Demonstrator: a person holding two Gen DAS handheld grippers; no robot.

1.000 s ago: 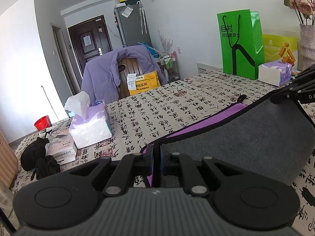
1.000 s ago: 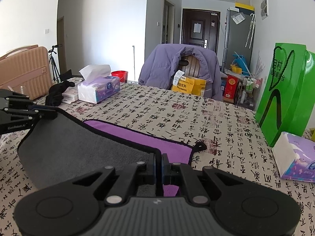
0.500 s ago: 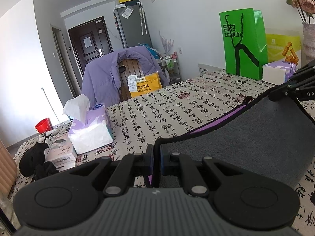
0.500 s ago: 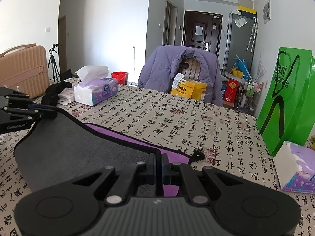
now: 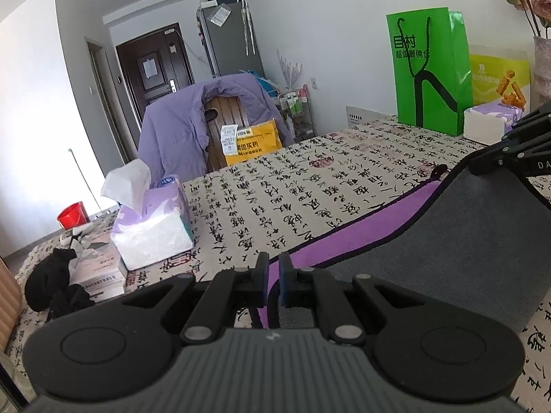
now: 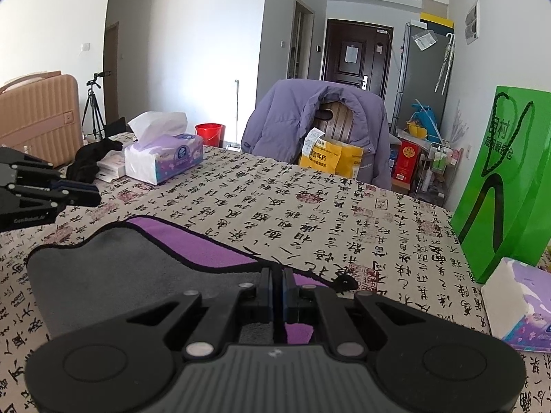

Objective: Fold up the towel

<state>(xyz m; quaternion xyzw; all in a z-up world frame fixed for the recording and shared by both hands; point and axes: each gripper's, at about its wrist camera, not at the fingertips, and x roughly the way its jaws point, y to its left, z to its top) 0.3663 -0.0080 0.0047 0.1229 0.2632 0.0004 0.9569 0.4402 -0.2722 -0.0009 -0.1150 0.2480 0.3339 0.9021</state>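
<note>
The towel (image 5: 447, 241) is grey on one side and purple on the other, with a black hem. It lies on the calligraphy-print tablecloth (image 5: 310, 192), folded over so the grey side faces up. My left gripper (image 5: 271, 277) stands slightly open, with the towel's left corner lying below its tips. In the right wrist view the left gripper (image 6: 89, 197) is off the towel (image 6: 113, 268), whose left corner has dropped onto the table. My right gripper (image 6: 277, 285) is shut on the towel's right corner.
A tissue box (image 5: 151, 220) and black cloth (image 5: 55, 282) sit at the table's left. A green paper bag (image 6: 506, 179) and a tissue pack (image 6: 516, 306) stand at the right. A chair with a purple jacket (image 6: 310, 127) is behind the table.
My left gripper has opened and let go of the towel's left corner, which has fallen to the table. The right gripper has lowered with its corner.
</note>
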